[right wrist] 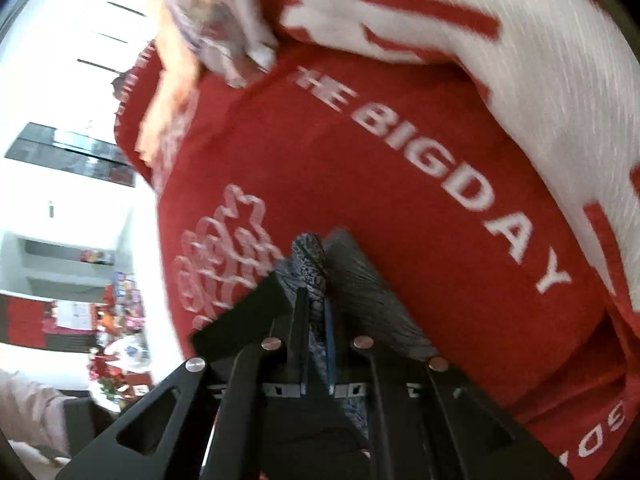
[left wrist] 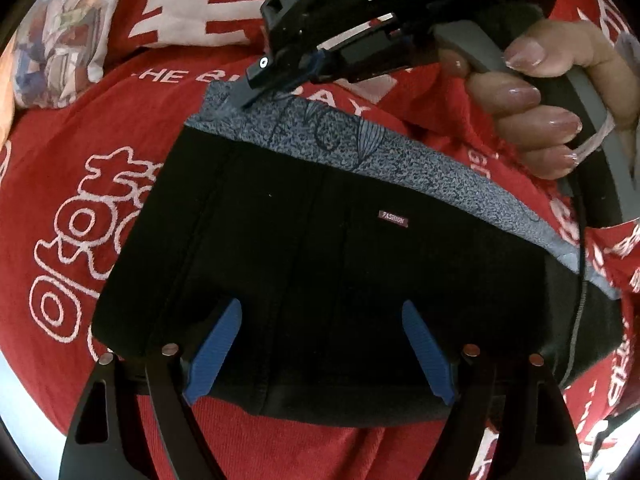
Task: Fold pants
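Black pants (left wrist: 320, 264) lie folded on a red bedspread (left wrist: 80, 168) as the right gripper (left wrist: 256, 80) pinches the grey waistband (left wrist: 400, 160) corner; the left gripper (left wrist: 320, 344), spread wide and holding nothing, could let the fold slide.

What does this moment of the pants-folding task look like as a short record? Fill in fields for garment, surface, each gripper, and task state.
garment: black pants with a speckled grey waistband and a small "FASHION" tag
surface: red bedspread printed with white lettering
left gripper: open, blue pads either side of the black fabric
right gripper: shut on the waistband corner
other: patterned pillow at the far edge
task state: the pants lie partly folded, one corner gripped
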### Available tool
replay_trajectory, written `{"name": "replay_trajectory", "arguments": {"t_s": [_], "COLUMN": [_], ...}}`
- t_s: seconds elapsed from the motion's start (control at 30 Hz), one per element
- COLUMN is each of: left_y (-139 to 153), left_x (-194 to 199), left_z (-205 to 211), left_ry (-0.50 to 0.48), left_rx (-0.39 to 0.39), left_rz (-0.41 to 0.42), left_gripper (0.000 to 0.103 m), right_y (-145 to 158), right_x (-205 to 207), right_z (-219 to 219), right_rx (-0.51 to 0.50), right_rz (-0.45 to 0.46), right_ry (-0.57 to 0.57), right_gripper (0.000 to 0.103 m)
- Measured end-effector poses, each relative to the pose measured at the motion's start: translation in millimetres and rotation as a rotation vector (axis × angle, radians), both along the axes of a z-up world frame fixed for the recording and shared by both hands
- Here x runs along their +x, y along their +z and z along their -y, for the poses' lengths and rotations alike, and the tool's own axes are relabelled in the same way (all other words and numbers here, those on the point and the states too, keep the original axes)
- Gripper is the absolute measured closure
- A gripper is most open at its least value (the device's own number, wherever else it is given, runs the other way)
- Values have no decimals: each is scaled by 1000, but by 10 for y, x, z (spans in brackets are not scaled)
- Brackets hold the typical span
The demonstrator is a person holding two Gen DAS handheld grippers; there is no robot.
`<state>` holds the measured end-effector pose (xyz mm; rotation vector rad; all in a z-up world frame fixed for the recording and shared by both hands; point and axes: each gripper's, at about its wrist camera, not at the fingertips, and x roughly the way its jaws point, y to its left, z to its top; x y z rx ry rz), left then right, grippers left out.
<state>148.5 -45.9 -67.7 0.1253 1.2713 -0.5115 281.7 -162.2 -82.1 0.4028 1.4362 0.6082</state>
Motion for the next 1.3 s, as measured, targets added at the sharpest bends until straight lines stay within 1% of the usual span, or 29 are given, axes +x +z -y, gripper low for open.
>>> {"name": "replay_trajectory", "arguments": {"t_s": [0.03, 0.1, 0.13, 0.17, 0.2, 0.23, 0.3, 0.37, 0.43, 0.5, 0.53, 0.57, 0.6, 0.63, 0.67, 0.7, 0.73, 0.77, 0.8, 0.87, 0.9, 0.97, 1.0, 1.07, 1.17, 1.2, 1.23, 1.27, 1.3], "left_y": [-4, -37, -50, -45, -21, 23, 117, 153, 91, -58, -144, -180, -176, -211, -223, -224, -212, -178, -135, -61, -76, -174, -247, -294, -320, -322, -328, -333, -336], "left_x": [25, 80, 112, 143, 169, 196, 254, 334, 378, 354, 314, 250, 164, 95, 35, 38, 55, 81, 88, 41, 22, -23, -52, -101, -95, -96, -96, -104, -110], "left_z": [-9, 6, 24, 43, 59, 74, 109, 148, 179, 240, 257, 289, 347, 407, 452, 469, 463, 447, 424, 388, 378, 376, 378, 432, 457, 457, 460, 463, 462], "left_ry": [5, 4, 0, -5, -9, -12, -17, -19, -25, -51, -69, -106, -153, -206, -236, -242, -231, -206, -181, -138, -134, -140, -154, -197, -199, -198, -202, -208, -212], "left_rx": [3, 18, 33, 43, 45, 40, 36, 37, 58, 93, 126, 157, 187, 224, 258, 271, 277, 268, 251, 225, 233, 284, 305, 329, 327, 324, 325, 327, 329], "left_rz": [0, 0, 2, 5, 8, 17, 48, 52, 24, -14, -10, 35, 71, 89, 112, 115, 92, 58, 38, 9, -1, -8, -5, 44, 38, 38, 42, 47, 51], "left_gripper": [20, 20, 20, 20, 20, 20, 20, 20, 20, 20, 20, 17, 13, 9, 9, 9, 9, 9, 9, 9, 9, 9, 9, 6, 4, 4, 4, 4, 4], "right_y": [-30, -163, -274, -337, -332, -310, -152, 63, 243, 439, 495, 543, 563, 544, 487, 398, 269, 191, 86, -56, -101, -174, -173, -174, -187, -229, -272, -306, -262], "right_x": [36, 71, 57, 29, -4, -38, -189, -459, -774, -1311, -1569, -1929, -2343, -2657, -2999, -3309, -3635, -3767, -3947, -4152, -4196, -4277, -4289, -4323, -4392, -4388, -4378, -4357, -4364], "right_z": [-7, -33, -32, 9, 70, 128, 348, 644, 890, 1192, 1320, 1417, 1495, 1553, 1577, 1567, 1557, 1559, 1539, 1544, 1554, 1599, 1623, 1647, 1651, 1656, 1661, 1677, 1707], "right_rx": [-6, -88, -97, -85, -69, -51, -32, -27, -21, 8, 33, 65, 85, 96, 116, 127, 133, 149, 184, 221, 239, 294, 313, 348, 388, 388, 381, 370, 392], "right_rz": [-5, -16, -44, -67, -65, -63, -48, -41, -48, -77, -92, -111, -139, -165, -204, -245, -295, -315, -328, -319, -307, -270, -256, -229, -227, -242, -265, -296, -280], "right_ry": [-11, -25, -43, -80, -131, -162, -237, -305, -364, -466, -520, -590, -670, -730, -789, -843, -911, -945, -995, -1075, -1106, -1182, -1206, -1246, -1291, -1306, -1320, -1331, -1340], "right_gripper": [96, 96, 94, 91, 86, 84, 84, 84, 84, 83, 75, 68, 48, 40, 40, 40, 40, 40, 44, 48, 51, 53, 53, 54, 55, 59, 71, 87, 93]}}
